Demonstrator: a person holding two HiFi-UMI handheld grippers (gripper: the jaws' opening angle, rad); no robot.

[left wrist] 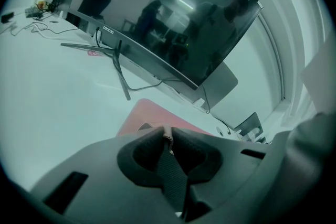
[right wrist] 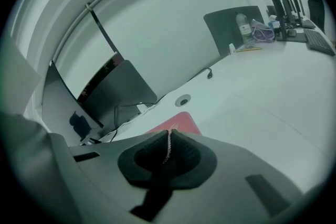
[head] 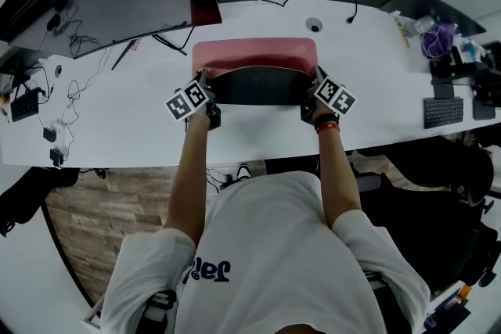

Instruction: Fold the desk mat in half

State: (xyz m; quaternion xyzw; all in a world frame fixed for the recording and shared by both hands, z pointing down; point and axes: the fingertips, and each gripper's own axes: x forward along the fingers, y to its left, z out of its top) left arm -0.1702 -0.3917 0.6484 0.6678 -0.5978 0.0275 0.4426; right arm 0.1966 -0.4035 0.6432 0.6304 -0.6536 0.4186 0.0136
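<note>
**Mat in mid-fold.** The mat [head: 254, 57] is shown at the centre of the head view, lying on the desk [head: 109, 113]. Its near half is raised and curled toward the top of the frame. The black underside is thus exposed, below a strip of pink upper face left flat on the desk. The raised edge is held at both ends. Its left end is gripped by the left gripper [head: 205, 82]. In that gripper's own view the jaws are seen drawn almost together on the thin edge, with pink mat beyond them. The right end is gripped likewise by the right gripper [head: 315, 82], whose jaws are pressed closed on the edge. A monitor [head: 117, 8] is seen at the upper left of the head view. A cable hole [head: 314, 25] is seen just above the mat, and a keyboard [head: 443, 112] near the right edge.
</note>
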